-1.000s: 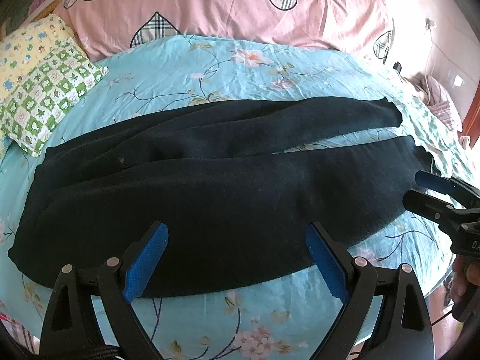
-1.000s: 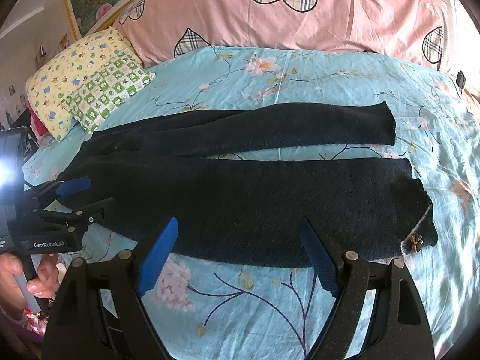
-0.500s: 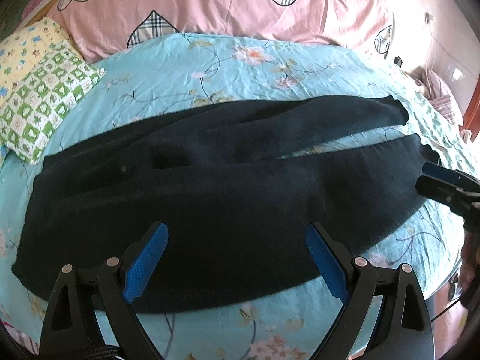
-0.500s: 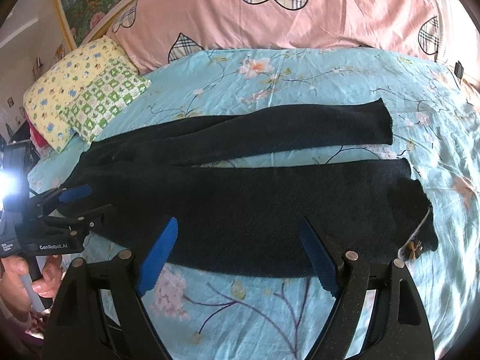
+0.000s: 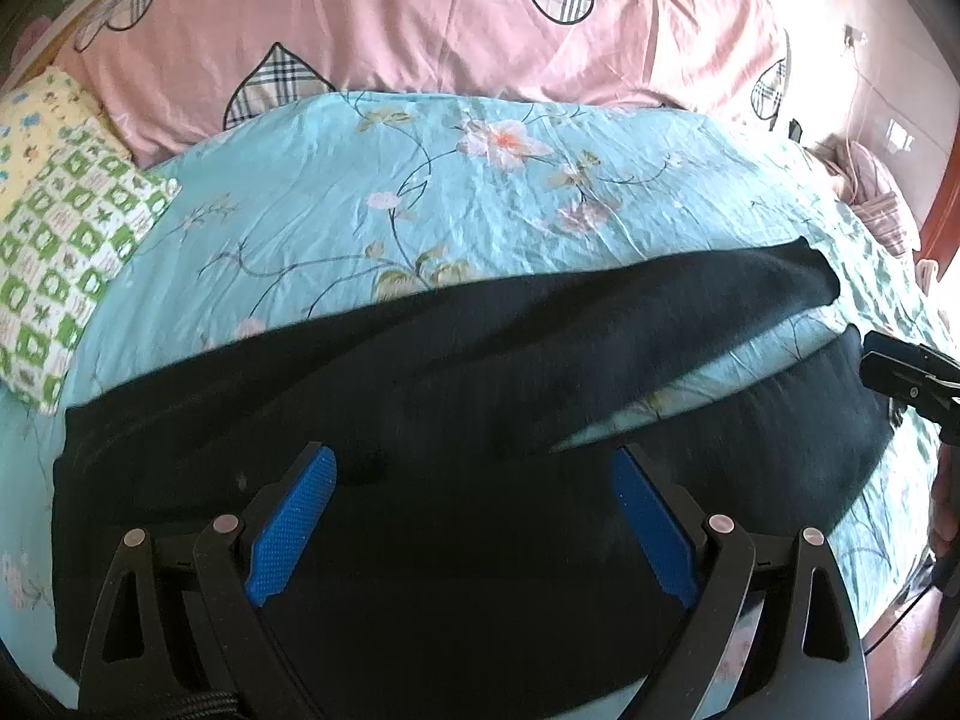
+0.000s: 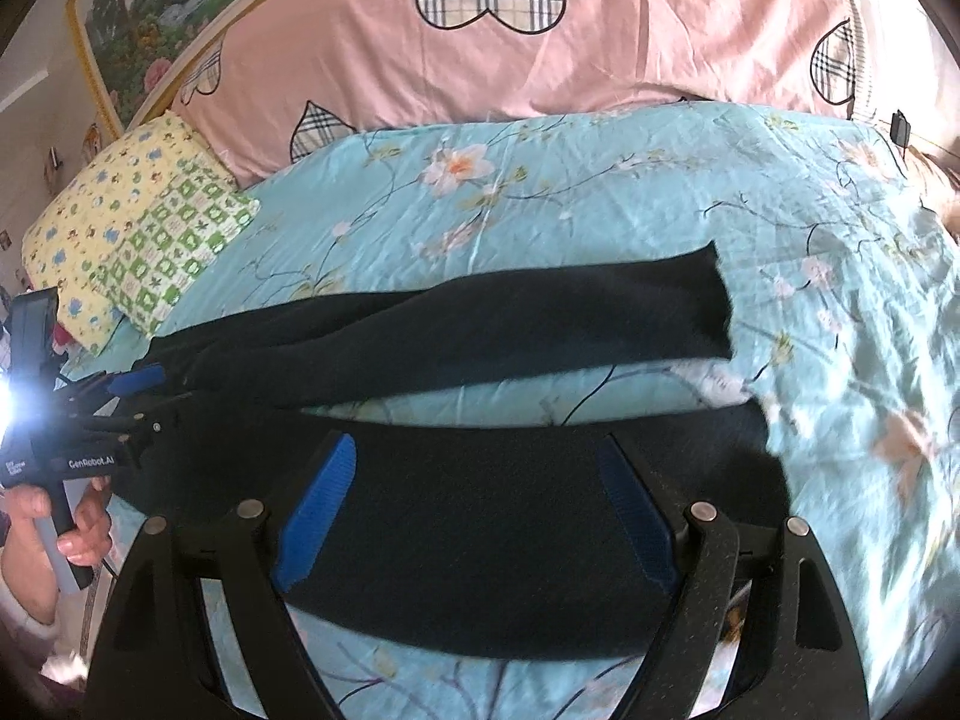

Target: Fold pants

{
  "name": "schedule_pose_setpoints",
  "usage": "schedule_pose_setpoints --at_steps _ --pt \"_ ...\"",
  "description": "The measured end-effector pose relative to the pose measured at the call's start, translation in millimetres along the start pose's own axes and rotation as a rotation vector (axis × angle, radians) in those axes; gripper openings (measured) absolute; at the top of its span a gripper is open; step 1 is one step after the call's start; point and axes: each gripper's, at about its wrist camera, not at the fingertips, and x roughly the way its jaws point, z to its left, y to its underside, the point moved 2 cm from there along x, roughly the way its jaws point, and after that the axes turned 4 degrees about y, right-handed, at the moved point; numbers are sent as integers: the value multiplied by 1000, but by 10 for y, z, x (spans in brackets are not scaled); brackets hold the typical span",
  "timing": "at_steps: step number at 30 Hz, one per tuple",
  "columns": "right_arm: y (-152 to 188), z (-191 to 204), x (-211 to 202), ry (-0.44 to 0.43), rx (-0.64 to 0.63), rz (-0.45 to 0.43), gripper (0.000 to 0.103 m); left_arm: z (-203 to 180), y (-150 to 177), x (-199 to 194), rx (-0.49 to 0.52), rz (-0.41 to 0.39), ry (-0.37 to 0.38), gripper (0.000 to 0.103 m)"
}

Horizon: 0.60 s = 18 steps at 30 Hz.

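Note:
Black pants [image 5: 456,396] lie flat across the blue floral bedsheet [image 5: 480,192], waist to the left, both legs running right. They also show in the right wrist view [image 6: 480,324]. My left gripper [image 5: 474,510] is open, low over the waist and thigh part. My right gripper [image 6: 480,504] is open, low over the near leg close to its cuff end. Each gripper shows in the other's view: the right one at the near leg's cuff [image 5: 906,378], the left one at the waist [image 6: 120,396].
A pink quilt with plaid hearts [image 6: 540,48] lies along the far side of the bed. A green check pillow [image 6: 180,246] and a yellow pillow [image 6: 90,222] lie at the left. The bed's right edge [image 5: 888,228] has bunched cloth beside it.
Both grippers have moved forward and down toward the pants, which now fill more of each view. Both stay open.

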Motion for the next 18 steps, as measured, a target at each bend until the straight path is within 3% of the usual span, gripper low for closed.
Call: schedule_pose_setpoints --at_steps 10,18 --pt "-416 -370 215 19 21 15 84 67 -479 351 49 30 82 94" --pt "-823 -832 552 38 85 68 84 -30 -887 805 194 82 181 94"
